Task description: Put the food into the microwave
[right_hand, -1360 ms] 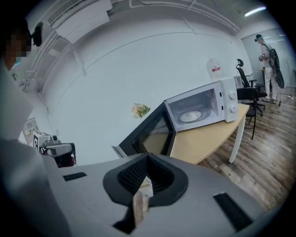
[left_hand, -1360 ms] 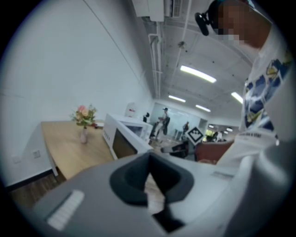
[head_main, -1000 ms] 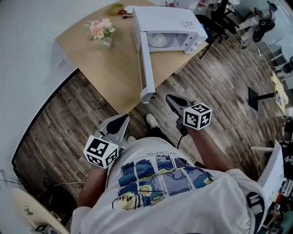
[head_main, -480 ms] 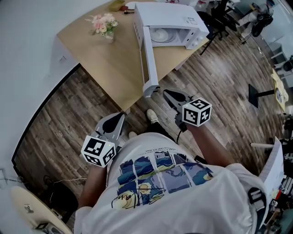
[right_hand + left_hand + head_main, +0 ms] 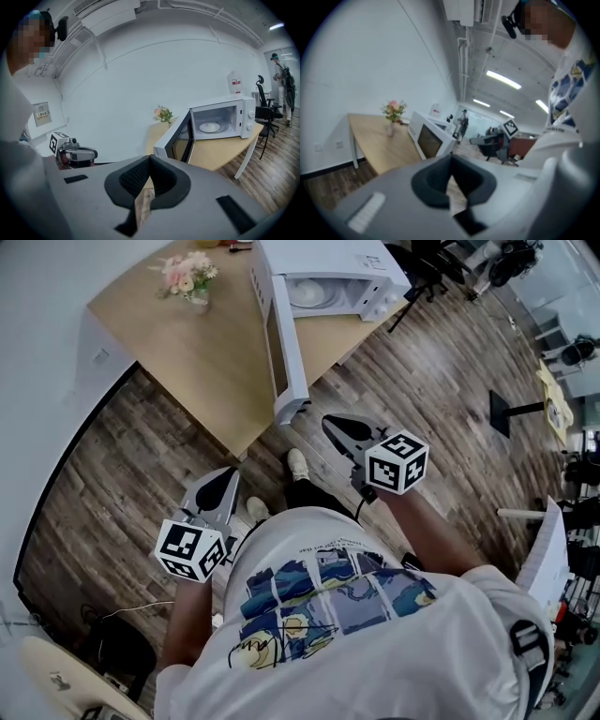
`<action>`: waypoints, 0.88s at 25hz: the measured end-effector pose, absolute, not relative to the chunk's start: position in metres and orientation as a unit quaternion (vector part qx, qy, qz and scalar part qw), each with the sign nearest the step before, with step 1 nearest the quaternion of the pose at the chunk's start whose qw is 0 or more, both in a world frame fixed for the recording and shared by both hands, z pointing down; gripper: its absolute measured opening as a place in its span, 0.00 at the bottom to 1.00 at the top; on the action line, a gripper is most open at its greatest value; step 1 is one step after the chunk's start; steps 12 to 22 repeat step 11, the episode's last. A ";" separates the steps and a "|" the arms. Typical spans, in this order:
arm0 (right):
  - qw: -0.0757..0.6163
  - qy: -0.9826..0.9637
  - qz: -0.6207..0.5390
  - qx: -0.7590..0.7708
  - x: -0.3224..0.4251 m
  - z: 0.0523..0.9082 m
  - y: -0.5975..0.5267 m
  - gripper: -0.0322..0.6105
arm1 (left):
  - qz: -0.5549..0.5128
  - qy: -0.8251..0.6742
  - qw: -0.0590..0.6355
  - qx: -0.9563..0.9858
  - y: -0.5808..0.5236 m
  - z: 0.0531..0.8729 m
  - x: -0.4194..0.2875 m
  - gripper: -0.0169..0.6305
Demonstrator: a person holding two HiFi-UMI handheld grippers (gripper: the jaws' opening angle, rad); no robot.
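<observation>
A white microwave stands on the wooden table with its door swung wide open toward me. A white round dish lies inside it, also seen as the dish in the right gripper view. My right gripper is shut and empty, just right of the door's near corner and off the table. My left gripper hangs lower over the floor, by the table's near corner. It is shut with nothing in it. Each gripper view shows jaws met at the tip: left gripper, right gripper.
A small vase of pink flowers stands on the table's far left. White wall runs along the left. Wood-plank floor lies under me, with my shoes below. Office chairs and a black stand are to the right.
The table and microwave have slid up and left in the head view. The left gripper sank a little; the right one edged toward the door's corner. Both stayed shut.
</observation>
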State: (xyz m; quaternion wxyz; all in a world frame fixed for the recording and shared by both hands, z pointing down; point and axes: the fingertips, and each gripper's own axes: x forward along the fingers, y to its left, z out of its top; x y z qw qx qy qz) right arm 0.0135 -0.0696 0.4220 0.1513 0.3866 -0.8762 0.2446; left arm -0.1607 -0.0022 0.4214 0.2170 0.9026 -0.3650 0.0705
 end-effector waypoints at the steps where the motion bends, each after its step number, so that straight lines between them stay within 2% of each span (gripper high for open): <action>1: 0.156 -0.876 0.242 0.386 0.015 0.421 -0.067 0.06 | 0.071 -0.362 0.218 0.903 -0.003 0.423 -0.159 0.04; 22: 0.153 -0.891 0.217 0.369 0.041 0.408 -0.058 0.06 | 0.063 -0.383 0.213 0.897 -0.010 0.417 -0.134 0.04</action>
